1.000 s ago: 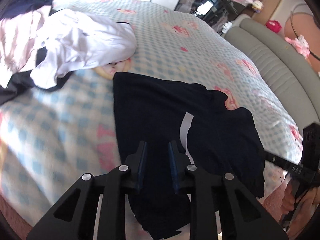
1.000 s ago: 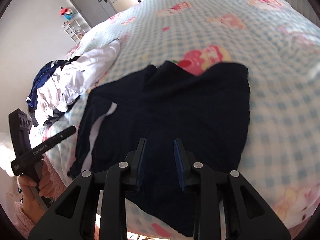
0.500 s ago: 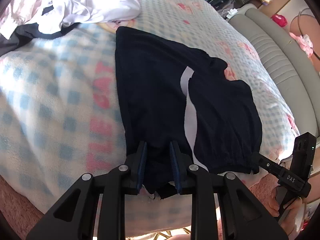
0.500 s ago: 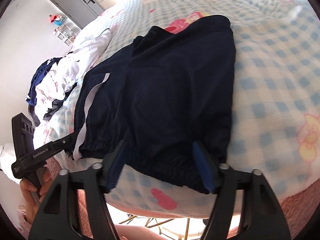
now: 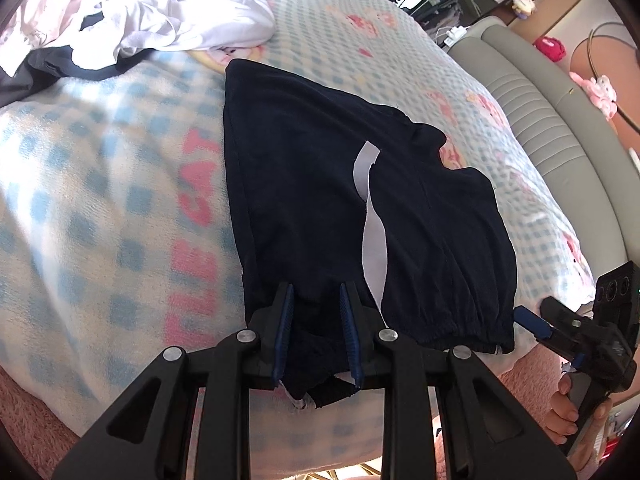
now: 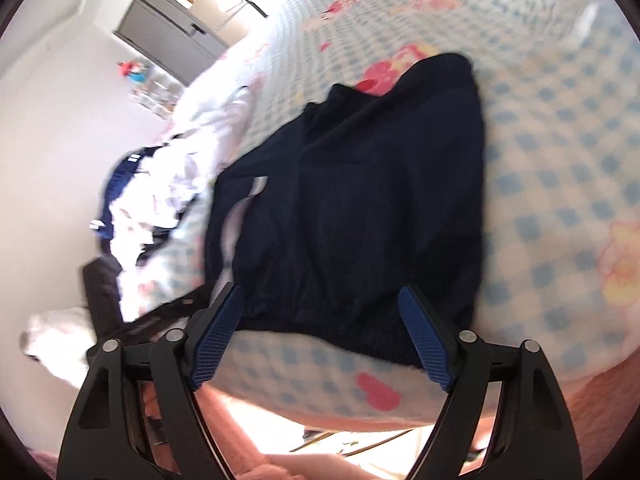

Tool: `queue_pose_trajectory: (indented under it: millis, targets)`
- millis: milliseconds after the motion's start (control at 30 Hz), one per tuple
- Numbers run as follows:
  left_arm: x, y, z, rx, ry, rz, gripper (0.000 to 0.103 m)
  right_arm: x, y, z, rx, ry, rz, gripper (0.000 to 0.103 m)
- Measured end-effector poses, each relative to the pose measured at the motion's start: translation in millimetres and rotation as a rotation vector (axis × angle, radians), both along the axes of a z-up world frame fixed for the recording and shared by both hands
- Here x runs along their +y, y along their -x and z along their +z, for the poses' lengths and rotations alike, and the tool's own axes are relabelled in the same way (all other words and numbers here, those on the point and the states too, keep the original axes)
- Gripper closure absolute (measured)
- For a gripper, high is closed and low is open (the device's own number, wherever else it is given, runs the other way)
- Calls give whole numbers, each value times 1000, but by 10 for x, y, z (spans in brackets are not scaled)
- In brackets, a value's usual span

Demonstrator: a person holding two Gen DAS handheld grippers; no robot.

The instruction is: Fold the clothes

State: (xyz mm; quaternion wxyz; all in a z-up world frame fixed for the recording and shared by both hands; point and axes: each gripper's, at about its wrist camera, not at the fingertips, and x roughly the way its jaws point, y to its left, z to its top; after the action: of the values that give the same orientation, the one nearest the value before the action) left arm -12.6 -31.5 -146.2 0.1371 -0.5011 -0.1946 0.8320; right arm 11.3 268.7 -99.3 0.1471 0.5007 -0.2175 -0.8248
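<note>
Fleecy and soft-looking, the bed blanket (image 5: 120, 184) is a blue-and-white check printed with pink cartoon figures and pink lettering, and it bulges over the mattress edge above a pink fuzzy layer. Behind it runs a padded grey headboard (image 5: 552, 120) with stitched ribs, and a rumpled heap of white and dark laundry (image 5: 160, 20) sits at the far side of the bed. Near the front edge of the blanket lie the dark navy shorts (image 5: 312, 184), spread mostly flat, of matte knit cloth with a white stripe (image 5: 372, 240) curving down one side seam. Their gathered elastic waistband (image 6: 320, 308) puckers in small folds along the edge nearest the cameras, and the two legs point away across the bed, one lapping over the other. The left gripper (image 5: 316, 332), black with ribbed blue pads, has its jaws drawn close together with a bunched fold of the shorts' waist corner between the pads, which appear to pinch it. The right gripper (image 6: 320, 336) has its jaws spread wide after just opening; the waistband lies across the gap between the blue pads, and the pads do not press on it. In the left wrist view a hand (image 5: 576, 412) holds the right gripper's handle at the bed's corner.
</note>
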Motion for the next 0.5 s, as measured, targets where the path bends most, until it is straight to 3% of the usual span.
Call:
queue_pose_trajectory:
  millis: [67,133,200,267,367,400,500]
  targets:
    - [12,7,8,3,7,-6,77,-39,48,-75,-45,-67,-18,44]
    - [13,1,23,8,11,-11,77,5,57,-155,-78,-21,-32,45]
    - [-4,-20,54,14,10,-12,77,74,30,-109,-64,-24,-66,46]
    - [-23,-47,109,21,-3,-14,77,170,0,78,13,-76,-112,50]
    - [21,-82,220,16,-46,-61,71,359,-26,322,121,-194,-219,67]
    - [37,-91,236,10,-58,-68,65,387,-11,348,126,-236,-235,75]
    - [35,-95,218,5,-42,-15,64,354,71,224,55,-234,-165,81]
